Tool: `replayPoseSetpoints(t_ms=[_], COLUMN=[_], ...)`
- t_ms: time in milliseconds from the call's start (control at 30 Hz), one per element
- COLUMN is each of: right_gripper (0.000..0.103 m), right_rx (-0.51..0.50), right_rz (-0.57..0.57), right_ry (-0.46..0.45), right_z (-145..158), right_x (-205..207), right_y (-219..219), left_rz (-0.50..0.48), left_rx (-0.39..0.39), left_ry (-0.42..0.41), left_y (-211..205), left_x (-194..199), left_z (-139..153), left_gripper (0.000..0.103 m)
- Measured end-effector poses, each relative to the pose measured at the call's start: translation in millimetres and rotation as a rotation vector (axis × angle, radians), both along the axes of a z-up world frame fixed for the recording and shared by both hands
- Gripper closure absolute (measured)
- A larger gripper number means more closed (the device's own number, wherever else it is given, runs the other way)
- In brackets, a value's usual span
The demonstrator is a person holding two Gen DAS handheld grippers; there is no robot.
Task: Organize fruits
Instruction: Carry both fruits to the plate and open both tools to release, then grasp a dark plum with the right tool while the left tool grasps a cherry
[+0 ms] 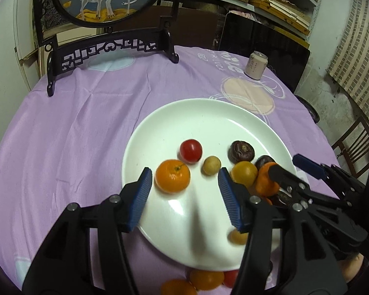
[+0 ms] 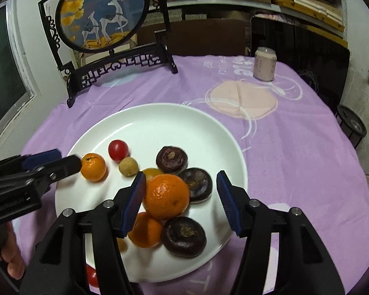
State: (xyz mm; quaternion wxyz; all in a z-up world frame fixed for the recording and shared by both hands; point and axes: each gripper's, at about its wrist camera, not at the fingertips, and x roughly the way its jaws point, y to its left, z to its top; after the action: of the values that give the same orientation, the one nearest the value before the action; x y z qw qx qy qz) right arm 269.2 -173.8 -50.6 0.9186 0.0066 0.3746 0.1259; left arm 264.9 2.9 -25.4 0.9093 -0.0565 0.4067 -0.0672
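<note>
Glossy white plate (image 2: 223,132); creased purple cloth (image 2: 295,147); ribbed blue pads (image 2: 132,204)

White plate (image 2: 209,132), lilac tablecloth (image 2: 295,152), blue-padded black claws

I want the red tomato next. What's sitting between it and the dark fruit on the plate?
In the right wrist view, one small tan round fruit lies between the red tomato and the dark fruit.

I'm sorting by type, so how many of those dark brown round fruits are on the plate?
3 in the right wrist view: one toward the plate's middle, one right of the large orange, one nearest the camera. More could hide under the pile.
</note>
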Motion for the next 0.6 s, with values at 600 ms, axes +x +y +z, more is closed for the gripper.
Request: replayPoseSetpoints(t_ms=[600], right_gripper=[0.043], right_rx=[0.093], right_rz=[0.122], right_ry=[0.104], right_z=[-22.1], right_x=[-126.0], right_y=[7.2], left_rz=[0.088], left_rx=[0.04], left_ry=[-0.028], left_y=[71.7], left_x=[-156.6], left_z=[-21.6], left_gripper=[0.04])
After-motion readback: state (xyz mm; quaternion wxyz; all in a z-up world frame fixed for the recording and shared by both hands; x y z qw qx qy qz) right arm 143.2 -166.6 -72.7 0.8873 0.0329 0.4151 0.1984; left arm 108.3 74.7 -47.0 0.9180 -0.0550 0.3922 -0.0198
